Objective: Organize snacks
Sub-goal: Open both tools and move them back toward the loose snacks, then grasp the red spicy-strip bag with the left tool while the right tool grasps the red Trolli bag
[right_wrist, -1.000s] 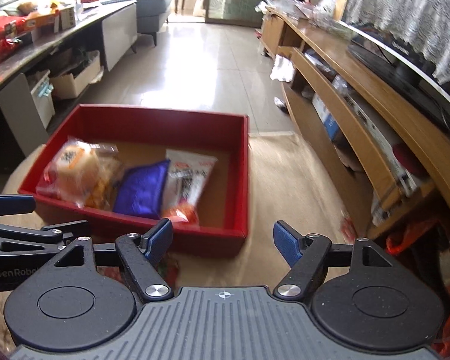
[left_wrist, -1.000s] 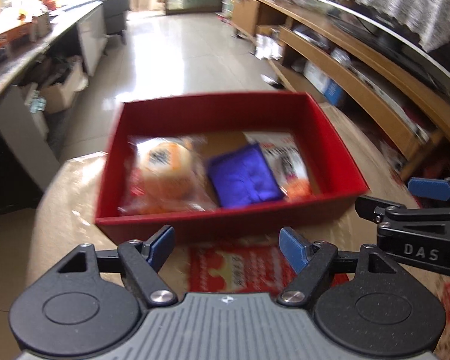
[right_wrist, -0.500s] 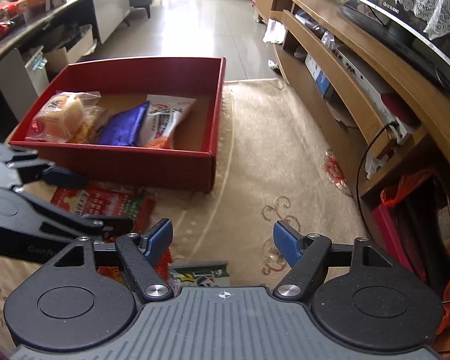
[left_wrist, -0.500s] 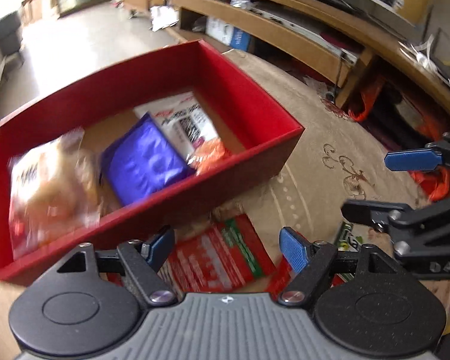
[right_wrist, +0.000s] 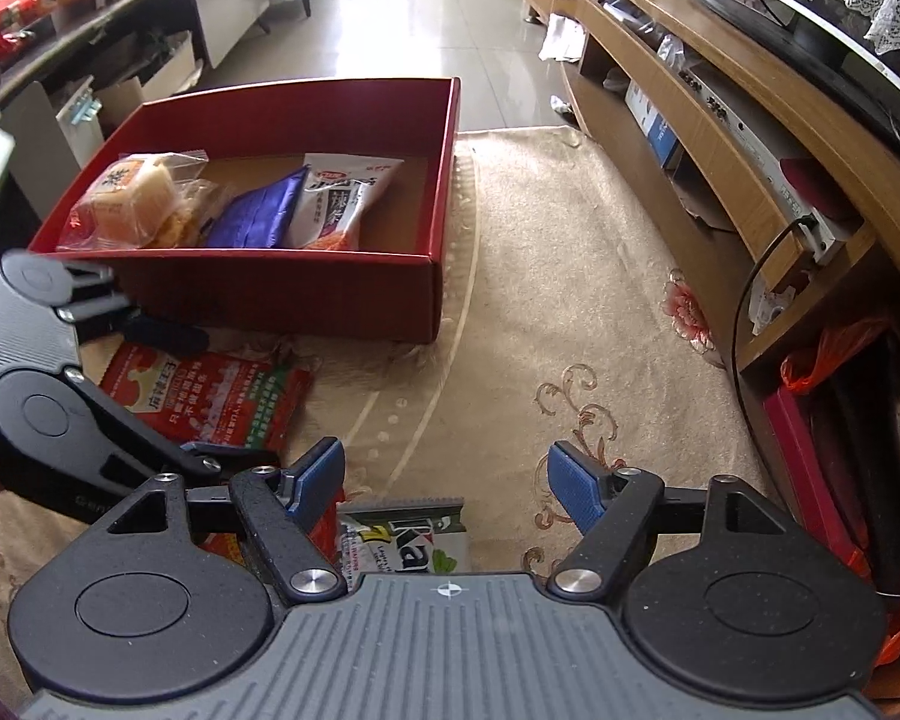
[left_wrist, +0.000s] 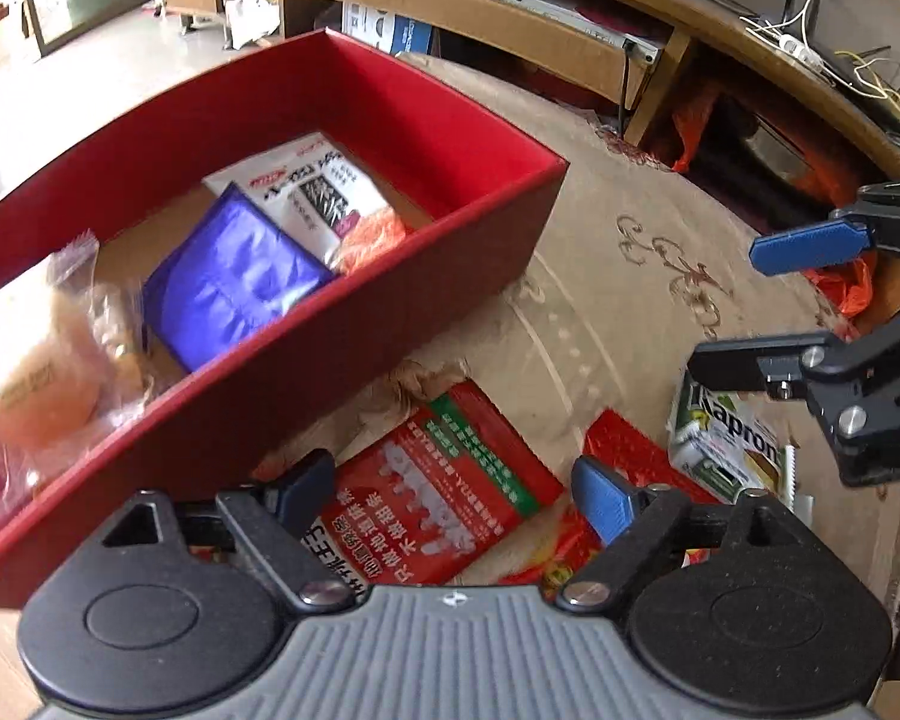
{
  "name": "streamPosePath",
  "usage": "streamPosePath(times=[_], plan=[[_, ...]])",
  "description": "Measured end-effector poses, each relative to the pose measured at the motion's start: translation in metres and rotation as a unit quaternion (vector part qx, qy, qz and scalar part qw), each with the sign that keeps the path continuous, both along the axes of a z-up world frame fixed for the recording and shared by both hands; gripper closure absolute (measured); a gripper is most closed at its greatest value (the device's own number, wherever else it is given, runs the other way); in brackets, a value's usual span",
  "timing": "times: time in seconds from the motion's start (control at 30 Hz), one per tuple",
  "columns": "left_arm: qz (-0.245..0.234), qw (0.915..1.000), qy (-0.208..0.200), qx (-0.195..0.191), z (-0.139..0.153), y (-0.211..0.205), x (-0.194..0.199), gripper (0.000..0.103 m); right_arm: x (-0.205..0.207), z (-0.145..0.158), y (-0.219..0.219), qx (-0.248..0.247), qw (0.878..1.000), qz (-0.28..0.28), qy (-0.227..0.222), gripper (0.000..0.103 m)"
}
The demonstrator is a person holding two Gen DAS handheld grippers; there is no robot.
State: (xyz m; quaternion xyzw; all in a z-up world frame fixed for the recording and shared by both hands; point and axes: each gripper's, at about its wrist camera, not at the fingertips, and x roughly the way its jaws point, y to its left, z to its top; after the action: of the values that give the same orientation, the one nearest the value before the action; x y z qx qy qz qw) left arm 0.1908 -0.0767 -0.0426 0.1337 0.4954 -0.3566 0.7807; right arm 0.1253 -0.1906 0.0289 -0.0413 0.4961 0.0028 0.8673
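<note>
Over in the left wrist view, the open red cardboard box (left_wrist: 354, 354) fills the 9 to 12 o'clock side, tilted across the frame on the beige patterned carpet (left_wrist: 618, 300). Inside it, left to right: a clear-wrapped orange bun (left_wrist: 36, 384), a shiny purple foil pouch (left_wrist: 234, 282) and a white printed snack bag (left_wrist: 312, 192). The left gripper (left_wrist: 453, 495) points steeply down, its blue-padded jaws opening, with the flat red snack packet with a green stripe (left_wrist: 444, 492) lying on the carpet directly between the fingertips; the pads are not pressing it. The packet sits just outside the box's near wall. At 3 o'clock of it lies a green-and-white "Kapron" packet (left_wrist: 726, 444), with a red foil wrapper (left_wrist: 624, 444) between the two.

Now the right wrist view: the left gripper shows at 9 o'clock, straddling the red packet (right_wrist: 210, 402). The red box (right_wrist: 282, 288) sits at 11 o'clock. The right gripper (right_wrist: 447, 483) also angles steeply down, fingers well apart and gripping nothing. The green-and-white packet (right_wrist: 402, 537) lies at 6 o'clock, just below and between its fingertips, partly hidden by the gripper body. A wooden media shelf (right_wrist: 720, 120) runs along 1 to 3 o'clock.
</note>
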Motion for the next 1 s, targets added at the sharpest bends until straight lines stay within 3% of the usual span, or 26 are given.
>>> streamPosePath(times=[0.13, 0.4, 0.63, 0.73, 0.9, 1.0], plan=[[0.016, 0.9988, 0.038, -0.026, 0.001, 0.012, -0.014, 0.021, 0.000, 0.004, -0.001, 0.008, 1.000, 0.001, -0.002, 0.022], [0.018, 0.9952, 0.090, -0.034, 0.008, 0.026, -0.067, 0.020, -0.008, 0.012, 0.005, 0.018, 1.000, 0.018, -0.008, 0.022], [0.054, 0.9975, 0.046, -0.003, 0.008, 0.016, -0.044, 0.020, -0.011, 0.013, 0.008, 0.018, 0.999, 0.028, -0.007, 0.022], [0.039, 0.9987, 0.026, 0.019, 0.003, 0.001, -0.034, 0.016, -0.010, 0.009, 0.006, 0.015, 1.000, 0.025, -0.003, 0.022], [0.010, 0.9993, 0.016, 0.031, -0.004, -0.018, -0.026, 0.013, -0.008, 0.004, 0.003, 0.011, 1.000, 0.018, 0.006, 0.022], [0.024, 0.9992, 0.027, 0.018, -0.002, -0.013, -0.020, 0.015, -0.010, 0.004, 0.004, 0.012, 1.000, 0.023, 0.007, 0.022]])
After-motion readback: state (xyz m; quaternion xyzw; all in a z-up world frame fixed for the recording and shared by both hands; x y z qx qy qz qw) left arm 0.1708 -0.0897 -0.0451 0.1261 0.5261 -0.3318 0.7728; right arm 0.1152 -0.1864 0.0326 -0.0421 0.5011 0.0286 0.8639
